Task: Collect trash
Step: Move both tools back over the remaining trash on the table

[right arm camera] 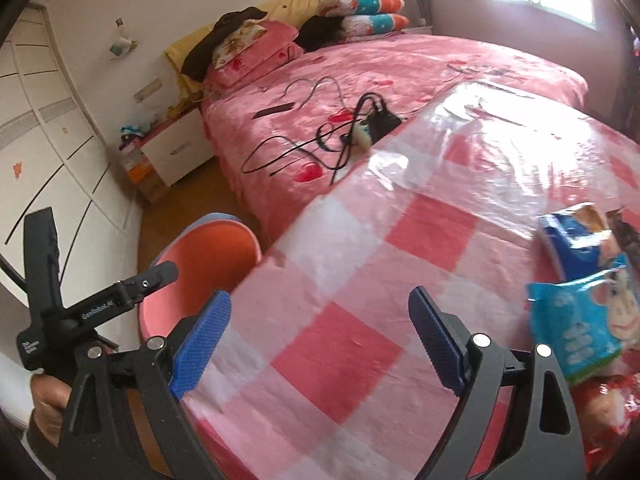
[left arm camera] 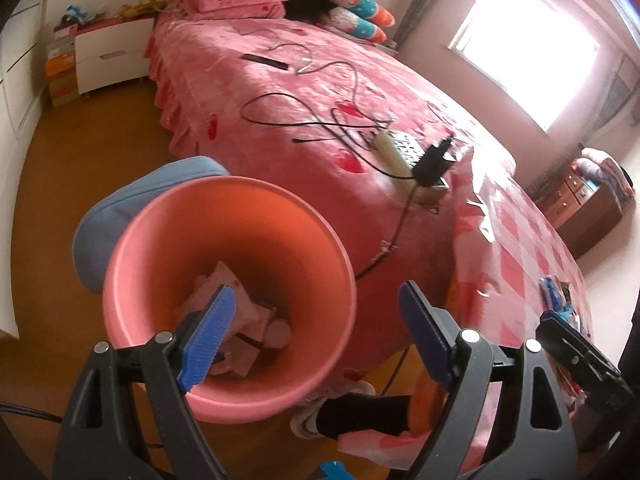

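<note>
Beside the bed, a pink wastebasket (left arm camera: 228, 300) sits on the floor, paper scraps already in its bottom, placed within easy reach of the plastic-covered checked sheet (right arm camera: 360, 280). Above it, the left gripper (left arm camera: 312, 332) hangs with jaws wide and empty. Further right, the right gripper (right arm camera: 320, 344), also spread wide and holding nothing, points over the sheet, near the blue snack wrappers (right arm camera: 580, 312) awaiting collection.

bin (left arm camera: 224, 240) mouth open, bed (left arm camera: 360, 184) edge alongside
</note>
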A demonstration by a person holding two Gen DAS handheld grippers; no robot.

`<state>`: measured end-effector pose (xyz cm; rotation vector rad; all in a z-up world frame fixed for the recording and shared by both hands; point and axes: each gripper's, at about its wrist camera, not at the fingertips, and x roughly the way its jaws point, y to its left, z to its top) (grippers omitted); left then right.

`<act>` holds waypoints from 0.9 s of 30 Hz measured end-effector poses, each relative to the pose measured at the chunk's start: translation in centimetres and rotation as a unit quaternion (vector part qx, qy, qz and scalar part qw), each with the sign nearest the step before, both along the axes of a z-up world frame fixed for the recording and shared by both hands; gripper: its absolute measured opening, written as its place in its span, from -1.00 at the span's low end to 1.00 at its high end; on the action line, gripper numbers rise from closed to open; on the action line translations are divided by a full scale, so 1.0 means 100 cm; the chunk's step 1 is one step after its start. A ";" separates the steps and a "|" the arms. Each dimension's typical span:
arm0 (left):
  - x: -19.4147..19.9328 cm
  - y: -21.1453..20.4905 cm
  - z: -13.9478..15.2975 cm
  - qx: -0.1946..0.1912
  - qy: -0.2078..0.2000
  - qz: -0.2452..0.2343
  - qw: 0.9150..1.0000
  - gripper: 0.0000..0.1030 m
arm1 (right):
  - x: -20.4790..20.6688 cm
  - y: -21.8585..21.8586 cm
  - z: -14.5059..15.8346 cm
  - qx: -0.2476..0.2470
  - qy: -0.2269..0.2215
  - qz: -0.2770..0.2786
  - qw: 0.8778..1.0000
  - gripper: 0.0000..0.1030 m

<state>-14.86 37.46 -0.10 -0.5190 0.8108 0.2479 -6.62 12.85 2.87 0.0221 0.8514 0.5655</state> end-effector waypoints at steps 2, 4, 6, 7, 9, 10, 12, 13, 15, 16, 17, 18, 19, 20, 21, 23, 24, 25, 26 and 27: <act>0.002 -0.009 0.004 0.002 -0.003 -0.009 1.000 0.65 | -0.004 -0.008 0.002 -0.003 -0.007 -0.008 1.000 0.73; 0.003 -0.019 0.007 0.004 -0.005 -0.018 1.000 0.66 | -0.007 -0.016 0.003 -0.006 -0.014 -0.015 1.000 0.73; 0.004 -0.026 0.009 0.005 -0.005 -0.026 1.000 0.67 | -0.010 -0.024 0.004 -0.009 -0.019 -0.023 1.000 0.73; 0.005 -0.032 0.010 0.006 -0.005 -0.031 0.999 0.67 | -0.012 -0.027 0.004 -0.010 -0.021 -0.026 0.999 0.73; 0.007 -0.041 0.012 0.008 -0.005 -0.041 0.999 0.67 | -0.015 -0.035 0.005 -0.013 -0.027 -0.034 0.999 0.73; 0.008 -0.048 0.013 0.010 -0.005 -0.048 0.999 0.67 | -0.016 -0.037 0.005 -0.014 -0.030 -0.037 0.999 0.73; 0.011 -0.059 0.014 0.012 -0.005 -0.060 0.998 0.67 | -0.018 -0.046 0.006 -0.019 -0.037 -0.044 0.998 0.73; 0.012 -0.063 0.015 0.013 -0.005 -0.064 0.998 0.68 | -0.020 -0.050 0.007 -0.022 -0.041 -0.048 0.998 0.73; 0.015 -0.073 0.016 0.016 -0.005 -0.075 0.997 0.68 | -0.023 -0.058 0.008 -0.026 -0.049 -0.055 0.997 0.73; 0.017 -0.081 0.017 0.018 -0.005 -0.083 0.996 0.68 | -0.023 -0.063 0.009 -0.027 -0.053 -0.059 0.996 0.73; 0.018 -0.085 0.018 0.019 -0.005 -0.089 0.996 0.68 | -0.024 -0.067 0.009 -0.028 -0.056 -0.063 0.996 0.73; 0.019 -0.092 0.019 0.021 -0.007 -0.096 0.995 0.68 | -0.024 -0.072 0.010 -0.029 -0.059 -0.067 0.996 0.73; 0.020 -0.095 0.020 0.023 -0.008 -0.100 0.995 0.68 | -0.025 -0.077 0.011 -0.029 -0.062 -0.071 0.995 0.73; 0.021 -0.101 0.021 0.026 -0.009 -0.106 0.994 0.68 | -0.025 -0.081 0.012 -0.029 -0.065 -0.075 0.995 0.73; 0.022 -0.105 0.023 0.028 -0.010 -0.110 0.994 0.68 | -0.027 -0.086 0.011 -0.029 -0.067 -0.079 0.994 0.73; 0.025 -0.117 0.026 0.032 -0.012 -0.120 0.992 0.68 | -0.028 -0.095 0.014 -0.029 -0.073 -0.088 0.993 0.73; 0.026 -0.121 0.027 0.034 -0.013 -0.123 0.992 0.68 | -0.028 -0.100 0.014 -0.028 -0.075 -0.091 0.993 0.73; 0.027 -0.127 0.029 0.037 -0.015 -0.129 0.991 0.68 | -0.029 -0.105 0.016 -0.028 -0.078 -0.096 0.992 0.73; 0.028 -0.132 0.030 0.039 -0.016 -0.133 0.990 0.68 | -0.029 -0.109 0.016 -0.027 -0.080 -0.101 0.991 0.73; 0.029 -0.135 0.030 0.040 -0.016 -0.135 0.990 0.68 | -0.031 -0.114 0.017 -0.027 -0.083 -0.105 0.991 0.73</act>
